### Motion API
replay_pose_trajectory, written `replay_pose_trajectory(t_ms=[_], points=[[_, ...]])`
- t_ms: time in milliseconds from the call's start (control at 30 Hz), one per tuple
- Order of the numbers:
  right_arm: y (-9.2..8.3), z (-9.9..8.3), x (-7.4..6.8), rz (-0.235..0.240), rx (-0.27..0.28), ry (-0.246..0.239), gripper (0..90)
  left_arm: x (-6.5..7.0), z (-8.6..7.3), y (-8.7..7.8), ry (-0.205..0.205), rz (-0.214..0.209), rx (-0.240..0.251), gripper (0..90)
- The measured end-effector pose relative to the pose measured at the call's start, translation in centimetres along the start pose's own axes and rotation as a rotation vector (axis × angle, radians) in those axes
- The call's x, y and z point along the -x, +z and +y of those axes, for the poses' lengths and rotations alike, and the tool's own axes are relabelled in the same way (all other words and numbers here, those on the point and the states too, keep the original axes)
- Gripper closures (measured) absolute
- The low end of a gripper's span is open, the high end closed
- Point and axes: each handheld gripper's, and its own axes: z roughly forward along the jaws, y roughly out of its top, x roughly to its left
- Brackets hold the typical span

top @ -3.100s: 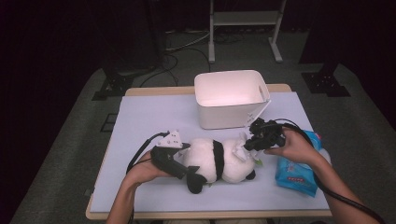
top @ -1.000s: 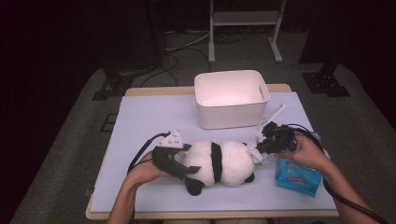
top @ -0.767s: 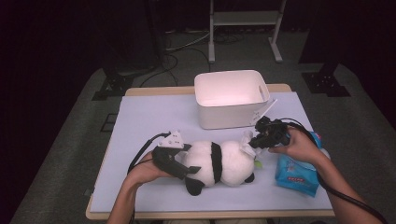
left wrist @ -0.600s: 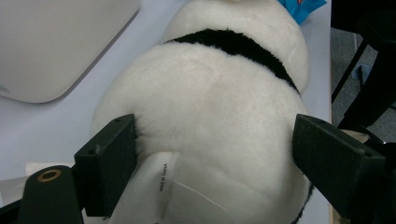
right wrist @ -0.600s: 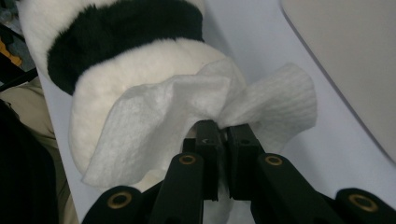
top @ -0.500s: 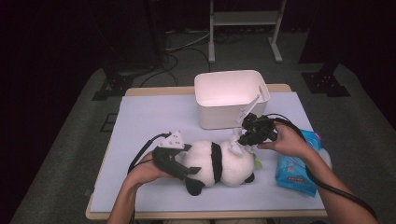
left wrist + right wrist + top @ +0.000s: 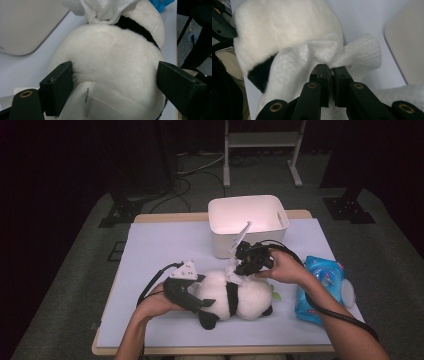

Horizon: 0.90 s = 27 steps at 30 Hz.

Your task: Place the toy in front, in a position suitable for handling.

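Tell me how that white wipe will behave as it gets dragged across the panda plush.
The wipe is probably limp: it bunches and folds where the right gripper pinches it. It looks light, draping over the panda plush without denting the fur. It would likely crumple or catch on the pile rather than slide flat; the left gripper, clamped on the plush, should keep the toy from shifting.

The right gripper (image 7: 239, 268), clamped on a white wipe (image 7: 352, 53), now sits over the middle of the panda's (image 7: 235, 296) back, near the front wall of the white bin (image 7: 248, 240). A second ago it was out by the panda's far end, beside the blue wipe pack (image 7: 320, 290). The wipe has travelled with it along the plush.
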Motion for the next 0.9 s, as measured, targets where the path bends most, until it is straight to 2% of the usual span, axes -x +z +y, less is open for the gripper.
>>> replay_pose_trajectory(t_ms=[300,433,667,900], points=[[0.2,1.5,-0.6,0.018,0.017,-0.029,84.3,0.0,0.0,0.0,0.003,0.0,0.0,15.2],[-0.1,1.5,-0.6,0.016,0.025,-0.033,84.3,0.0,0.0,0.0,0.001,-0.002,0.003,15.2],[-1.4,0.3,-0.3,0.0,0.044,-0.015,84.3,0.0,-0.1,0.0,0.002,-0.003,0.004,15.2],[-3.4,-2.2,0.1,-0.025,0.074,0.028,84.3,-0.1,-0.1,0.0,0.004,-0.003,0.002,15.2]])
